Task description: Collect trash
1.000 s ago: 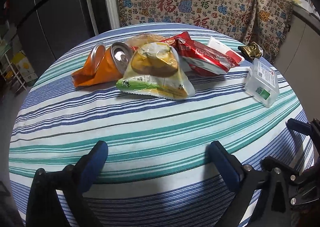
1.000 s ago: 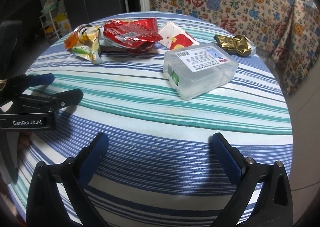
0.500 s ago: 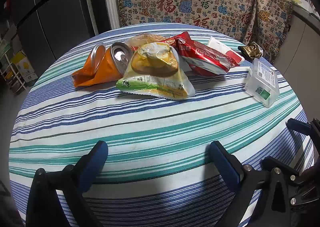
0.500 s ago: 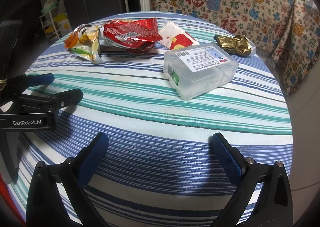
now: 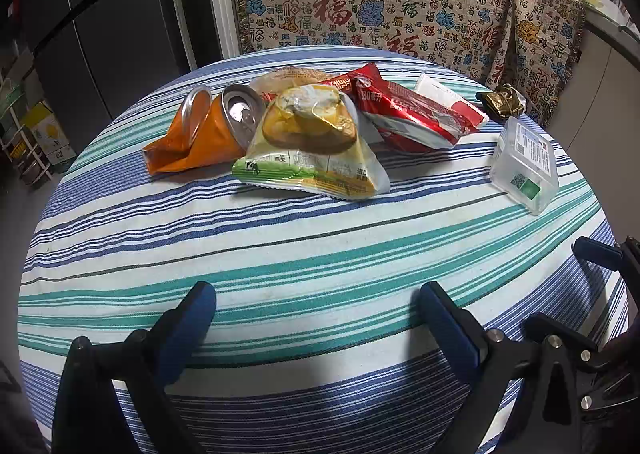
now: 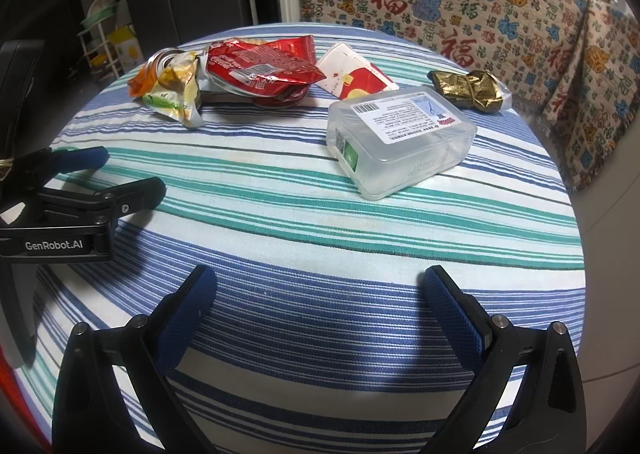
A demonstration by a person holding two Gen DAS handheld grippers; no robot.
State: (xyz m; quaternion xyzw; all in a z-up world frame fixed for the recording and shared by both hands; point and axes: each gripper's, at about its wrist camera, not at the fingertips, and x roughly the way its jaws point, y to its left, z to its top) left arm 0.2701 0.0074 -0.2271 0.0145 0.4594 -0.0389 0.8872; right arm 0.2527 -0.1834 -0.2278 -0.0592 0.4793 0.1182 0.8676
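Observation:
Trash lies on the far half of a round striped table [image 5: 280,254]. It includes a crushed orange can [image 5: 208,125], a yellow-green snack bag [image 5: 312,145], a red wrapper [image 5: 408,113], a white-red packet [image 6: 356,71], a gold foil wad [image 6: 468,87] and a clear plastic box [image 6: 400,133]. My left gripper [image 5: 316,314] is open and empty over the near table edge, well short of the snack bag. My right gripper [image 6: 320,302] is open and empty, in front of the clear box. The left gripper also shows in the right wrist view [image 6: 132,173].
A patterned blanket [image 5: 380,5] hangs behind the table. A dark refrigerator [image 5: 100,33] stands at the back left, with a shelf rack [image 5: 24,133] on the floor beside it. A counter [image 5: 608,53] is at the right.

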